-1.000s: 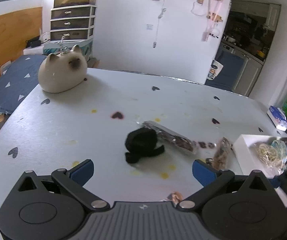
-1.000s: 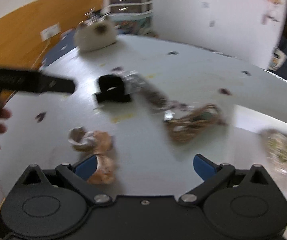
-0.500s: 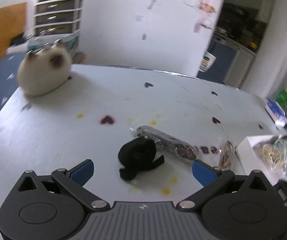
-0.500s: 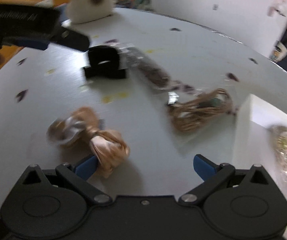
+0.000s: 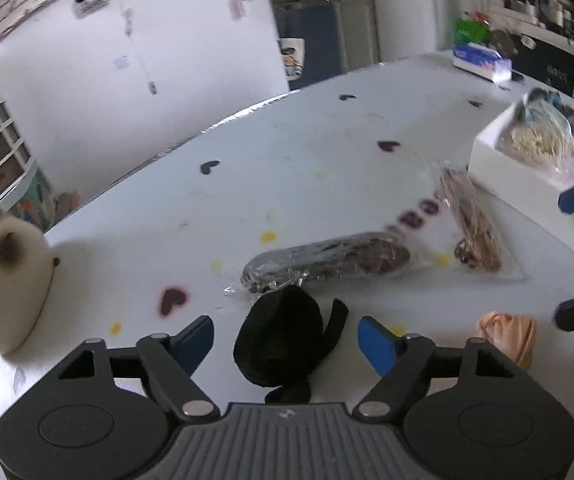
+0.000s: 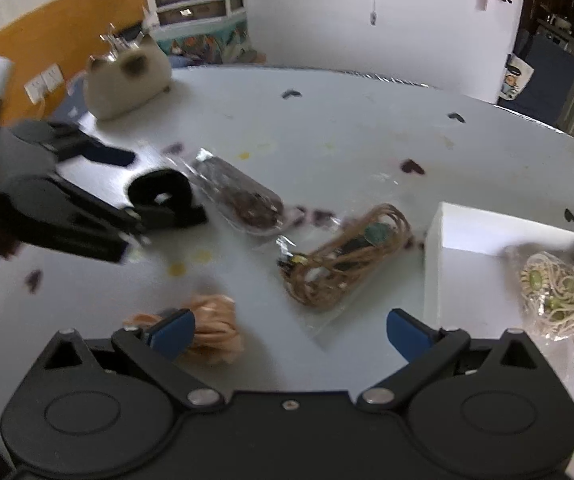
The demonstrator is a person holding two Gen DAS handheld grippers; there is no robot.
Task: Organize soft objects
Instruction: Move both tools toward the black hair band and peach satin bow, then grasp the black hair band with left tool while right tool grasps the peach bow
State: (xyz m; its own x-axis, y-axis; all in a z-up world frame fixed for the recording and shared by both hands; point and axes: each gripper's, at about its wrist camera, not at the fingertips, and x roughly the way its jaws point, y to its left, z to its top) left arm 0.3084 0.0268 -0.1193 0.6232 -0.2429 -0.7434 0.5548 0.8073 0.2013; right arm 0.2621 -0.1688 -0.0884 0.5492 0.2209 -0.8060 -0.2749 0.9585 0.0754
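The left gripper [image 5: 287, 330] straddles a black fabric band [image 5: 283, 340] on the white table [image 5: 327, 152]; its jaws are closing, with the band between the 2 blue pads and gaps showing on both sides. Just beyond the band lies a clear packet of dark beads [image 5: 327, 264], touching or nearly touching the band's far edge, and past that a clear packet of brown cord [image 5: 471, 220]. A peach scrunchie [image 5: 509, 332] sits just to the right of the left gripper. The right gripper [image 6: 291, 330] hangs spread wide with nothing between its pads; the scrunchie lies partly behind its left pad. To the right stands a white box [image 6: 467, 228] holding bagged cream and turquoise pieces [image 6: 555, 288]. A cream cat-shaped figure [image 6: 127, 76] rests at the table's far left edge. Dark lettering on the bead packet is too blurred to read.
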